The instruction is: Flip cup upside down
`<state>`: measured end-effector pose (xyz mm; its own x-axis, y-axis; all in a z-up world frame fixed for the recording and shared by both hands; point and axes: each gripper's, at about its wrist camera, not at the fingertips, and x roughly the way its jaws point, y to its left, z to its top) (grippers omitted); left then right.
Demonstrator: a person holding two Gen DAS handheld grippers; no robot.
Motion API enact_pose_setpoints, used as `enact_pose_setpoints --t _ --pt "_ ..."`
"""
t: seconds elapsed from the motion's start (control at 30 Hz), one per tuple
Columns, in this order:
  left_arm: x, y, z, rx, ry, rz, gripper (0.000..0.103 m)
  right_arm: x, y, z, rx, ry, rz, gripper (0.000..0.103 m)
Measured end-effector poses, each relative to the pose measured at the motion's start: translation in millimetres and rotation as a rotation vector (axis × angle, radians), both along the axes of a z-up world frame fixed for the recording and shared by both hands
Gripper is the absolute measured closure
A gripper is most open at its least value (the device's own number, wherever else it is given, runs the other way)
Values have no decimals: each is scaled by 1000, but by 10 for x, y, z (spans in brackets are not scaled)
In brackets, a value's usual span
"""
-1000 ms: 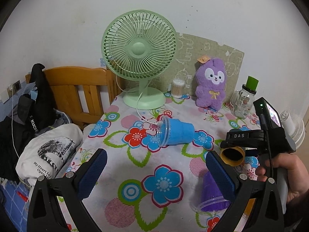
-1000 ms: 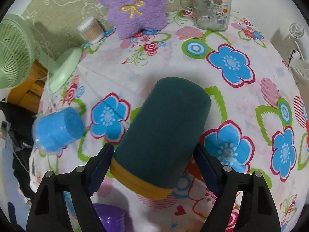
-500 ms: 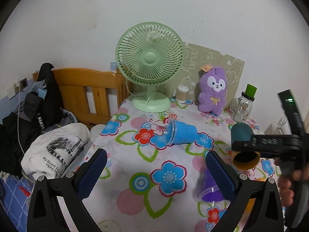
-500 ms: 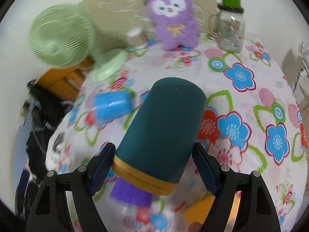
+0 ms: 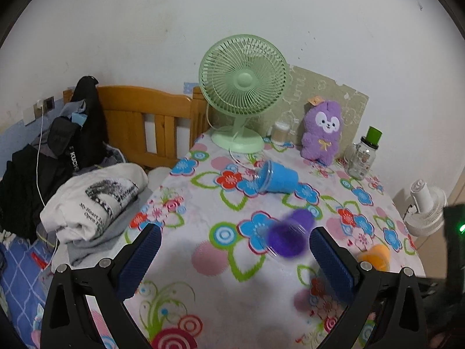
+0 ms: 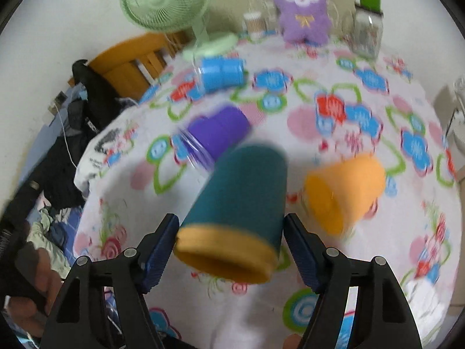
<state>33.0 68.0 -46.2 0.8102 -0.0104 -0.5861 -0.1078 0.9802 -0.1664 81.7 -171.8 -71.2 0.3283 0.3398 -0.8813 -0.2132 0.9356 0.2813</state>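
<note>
The right gripper (image 6: 231, 234) is clenched on the teal cup (image 6: 238, 200), pads pressed to both sides near its yellow-rimmed mouth. Over the last second the view behind it has swung from looking down at the cloth to looking out across the table (image 6: 377, 110), and the whole frame is smeared, so the wrist is turning fast. The cup now hangs in the air in front of the purple cup (image 6: 218, 133), with its mouth toward the camera and its closed base pointing away. By my reading the flip is midway: the mouth is not yet facing down, and the cup has still to be set on the cloth

The left gripper (image 5: 232, 257) is released, jaws wide apart and holding nothing, and it has pulled back and higher; the purple cup lies on its side just past its fingers. An orange cup (image 6: 345, 192) lies right of the purple cup, a blue cup (image 5: 276, 179) beyond it, both tipped over
</note>
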Motion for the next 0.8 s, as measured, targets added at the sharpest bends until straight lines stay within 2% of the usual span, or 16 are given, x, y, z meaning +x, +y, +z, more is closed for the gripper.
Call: enact_pose_setpoints --t 0.2,0.3,0.37,0.43,0.67,0.8 --pt "-84 -102 -32 2 9 -22 0 -249 -4 -280 -22 38 16 29" --pt "-78 -190 -85 6 27 -44 0 -339 43 -336 -24 58 52 25" --pt "-53 -258 -128 2 49 -66 0 -386 42 -299 -14 40 61 12" --pt "-30 -318 -160 -2 68 -88 0 -406 8 -236 -24 15 55 7" --pt "49 -487 -152 8 94 -136 0 -529 -244 -11 -21 -56 36 4" --pt "73 -598 -122 20 90 -153 0 -603 -394 152 -97 -147 12 1"
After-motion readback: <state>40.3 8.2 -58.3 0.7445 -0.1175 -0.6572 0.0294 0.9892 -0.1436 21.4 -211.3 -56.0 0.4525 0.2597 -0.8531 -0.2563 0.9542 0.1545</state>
